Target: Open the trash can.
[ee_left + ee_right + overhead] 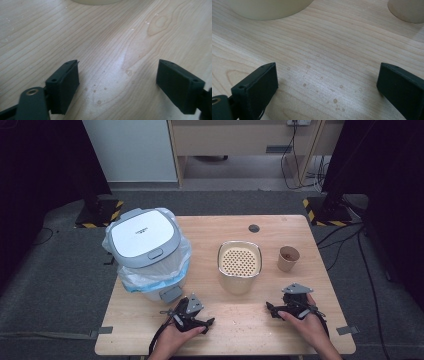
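Left gripper fingers fully apart, holding nothing, low over bare wooden surface, right gripper fingers likewise wide apart, empty, strainer bowl between and beyond both.

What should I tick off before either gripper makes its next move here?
1. Left gripper open with nothing between the jaws: ok.
2. Right gripper open with nothing between the jaws: ok.
3. Strainer pot upright on the table, apart from both grippers: ok.
4. Paper cup upright beside the pot, not touching it: ok.
5. Bin lid closed, bag liner folded over the rim: ok if it should stay shut; it would need opening before anything goes in.
6. What is in the cup: something brown inside, too small to tell.
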The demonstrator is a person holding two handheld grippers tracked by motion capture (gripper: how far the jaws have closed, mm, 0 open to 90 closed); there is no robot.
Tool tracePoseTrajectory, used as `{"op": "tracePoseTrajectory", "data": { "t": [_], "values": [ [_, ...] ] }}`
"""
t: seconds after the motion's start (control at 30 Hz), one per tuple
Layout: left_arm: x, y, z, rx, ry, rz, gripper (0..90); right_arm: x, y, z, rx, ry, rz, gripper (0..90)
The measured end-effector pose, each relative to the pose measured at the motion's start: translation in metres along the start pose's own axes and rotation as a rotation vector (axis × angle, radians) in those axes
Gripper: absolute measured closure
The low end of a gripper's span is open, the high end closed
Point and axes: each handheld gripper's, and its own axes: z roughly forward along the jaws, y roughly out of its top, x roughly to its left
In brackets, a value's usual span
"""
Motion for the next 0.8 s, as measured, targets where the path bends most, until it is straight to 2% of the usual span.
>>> {"op": "tracePoseTrajectory", "data": {
  "t": [0.03,0.07,0.13,0.17,0.23,0.27,0.43,0.53,0.63,0.67,0.7,0.8],
  "values": [
    [-0.001,0.001,-0.005,-0.021,0.001,-0.003,19.4,0.000,-0.001,-0.001,0.000,0.004,-0.007,4.0],
    [-0.001,0.001,-0.005,-0.021,0.001,-0.003,20.3,0.000,-0.001,-0.001,0.000,0.004,-0.007,4.0],
    [0.000,0.002,-0.011,-0.035,0.023,-0.001,21.4,0.000,-0.001,-0.001,-0.002,0.007,-0.012,4.0],
    [0.002,0.002,-0.016,-0.045,0.039,-0.004,22.6,0.000,-0.001,-0.001,-0.003,0.009,-0.020,4.0],
    [0.006,0.002,-0.021,-0.058,0.045,-0.016,28.0,0.000,-0.001,-0.001,-0.001,0.011,-0.017,4.0],
    [0.012,0.002,-0.028,-0.087,0.056,-0.043,30.1,0.001,-0.002,-0.001,-0.001,0.011,-0.017,4.0],
    [0.021,0.003,-0.040,-0.110,0.080,-0.051,38.4,0.001,-0.001,-0.002,0.002,0.012,-0.021,4.0],
    [0.029,0.006,-0.050,-0.137,0.123,-0.063,44.7,0.000,-0.002,-0.002,0.001,0.016,-0.026,3.9],
    [0.036,0.008,-0.056,-0.144,0.162,-0.062,49.6,0.001,-0.003,-0.003,0.000,0.020,-0.027,3.9],
    [0.036,0.008,-0.056,-0.144,0.162,-0.062,54.8,0.001,-0.003,-0.003,0.000,0.020,-0.027,3.9],
    [0.038,0.009,-0.057,-0.144,0.172,-0.066,54.8,0.001,-0.004,-0.004,-0.001,0.022,-0.030,3.9],
    [0.044,0.008,-0.059,-0.139,0.203,-0.072,64.2,0.001,-0.003,-0.004,0.000,0.022,-0.027,4.0]
  ]
}}
